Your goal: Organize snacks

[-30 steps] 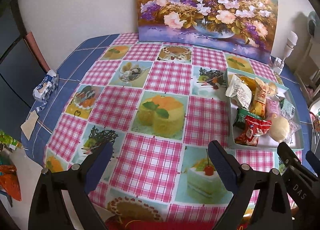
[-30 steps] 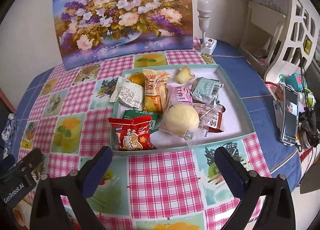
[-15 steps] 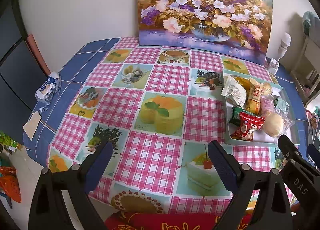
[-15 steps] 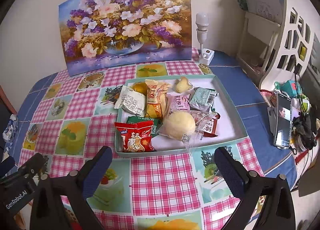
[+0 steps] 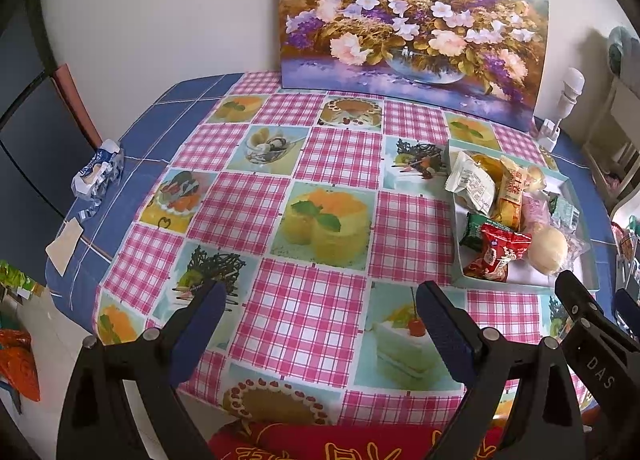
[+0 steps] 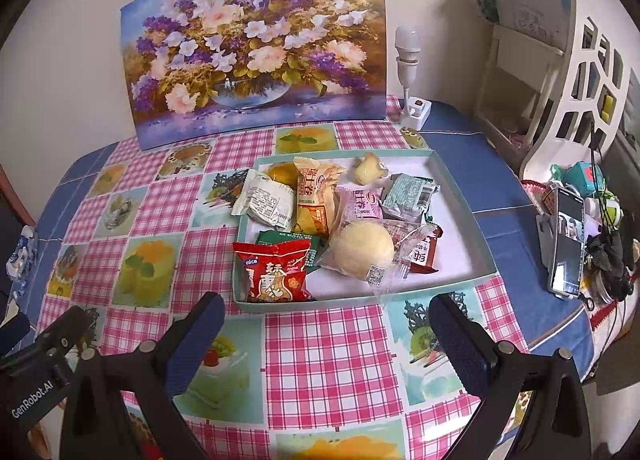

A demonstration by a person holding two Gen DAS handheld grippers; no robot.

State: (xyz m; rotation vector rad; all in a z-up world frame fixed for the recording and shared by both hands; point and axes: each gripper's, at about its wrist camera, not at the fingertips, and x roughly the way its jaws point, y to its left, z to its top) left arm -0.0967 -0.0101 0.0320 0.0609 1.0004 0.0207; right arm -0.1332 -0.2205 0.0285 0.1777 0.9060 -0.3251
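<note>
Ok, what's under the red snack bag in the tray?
A green packet pokes out from behind the red snack bag, which rests on the tray floor; how far the packet extends underneath is covered.

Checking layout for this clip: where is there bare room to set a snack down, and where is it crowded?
The tray has bare floor along its right side and near edge, right of the bun. Its left half is piled with packets. The tablecloth left of the tray lies open. Past the tray's right, the phone and clutter crowd the edge.
</note>
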